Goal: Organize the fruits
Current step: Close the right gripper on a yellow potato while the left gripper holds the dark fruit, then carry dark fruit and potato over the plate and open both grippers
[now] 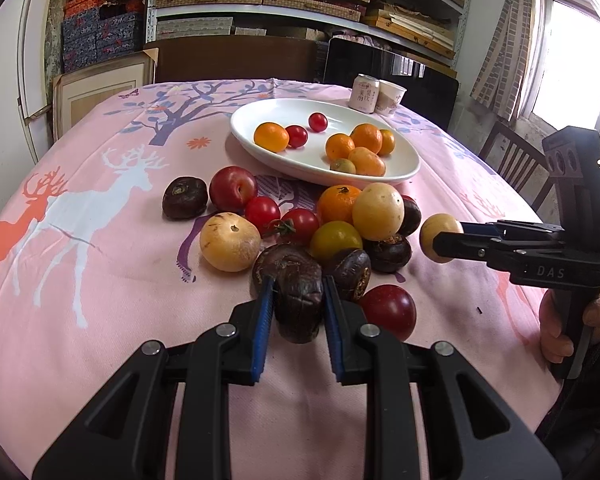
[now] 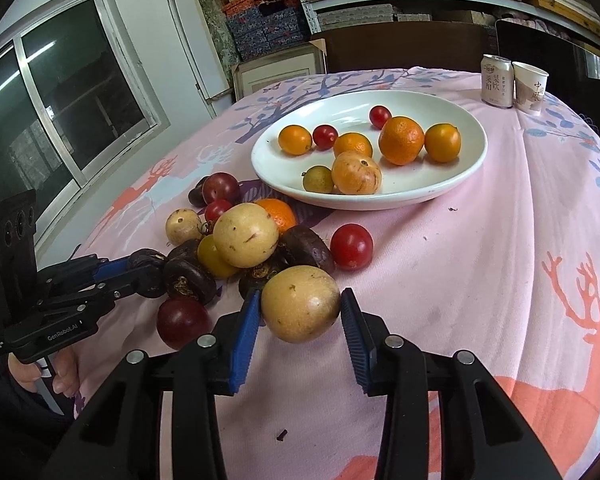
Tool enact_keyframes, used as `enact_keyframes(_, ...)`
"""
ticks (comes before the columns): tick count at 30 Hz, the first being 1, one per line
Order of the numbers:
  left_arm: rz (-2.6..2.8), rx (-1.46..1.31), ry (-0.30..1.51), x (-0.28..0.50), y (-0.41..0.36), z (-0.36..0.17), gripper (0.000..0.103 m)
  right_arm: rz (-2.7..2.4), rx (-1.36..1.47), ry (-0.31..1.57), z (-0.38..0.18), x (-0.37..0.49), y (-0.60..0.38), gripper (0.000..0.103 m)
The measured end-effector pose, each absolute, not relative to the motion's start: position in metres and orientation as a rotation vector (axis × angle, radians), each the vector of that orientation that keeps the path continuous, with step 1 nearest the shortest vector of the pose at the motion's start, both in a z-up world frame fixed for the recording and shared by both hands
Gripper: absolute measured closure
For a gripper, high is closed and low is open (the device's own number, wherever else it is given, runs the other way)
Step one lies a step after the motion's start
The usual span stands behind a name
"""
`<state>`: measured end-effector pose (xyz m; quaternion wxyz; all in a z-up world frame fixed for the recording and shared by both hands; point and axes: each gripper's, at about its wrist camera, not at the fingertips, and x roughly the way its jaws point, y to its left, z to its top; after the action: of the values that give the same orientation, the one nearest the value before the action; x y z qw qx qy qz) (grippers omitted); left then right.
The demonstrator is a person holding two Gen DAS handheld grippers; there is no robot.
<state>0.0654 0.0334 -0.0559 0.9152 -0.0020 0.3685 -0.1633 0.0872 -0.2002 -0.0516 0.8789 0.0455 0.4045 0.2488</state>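
Left wrist: left gripper (image 1: pixel 297 300) clamped tight on a dark wrinkled fruit (image 1: pixel 296 300) at the pile's near edge; right wrist: right gripper (image 2: pixel 300 312) pinching a pale yellow fruit (image 2: pixel 300 303) in front of the white plate (image 2: pixel 452 188).

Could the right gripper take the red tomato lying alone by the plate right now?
Probably not yet: the right gripper is shut on a yellow fruit. The path to the tomato itself looks clear.
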Motion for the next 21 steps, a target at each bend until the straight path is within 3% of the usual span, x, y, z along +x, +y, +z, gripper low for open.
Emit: enact_keyframes(21, -0.341, -0.005, 0.749, 0.063, 0.033, -0.051, 0.080, 0.456, 0.115, 0.816, -0.047, 0.082, -0.210, 0.062)
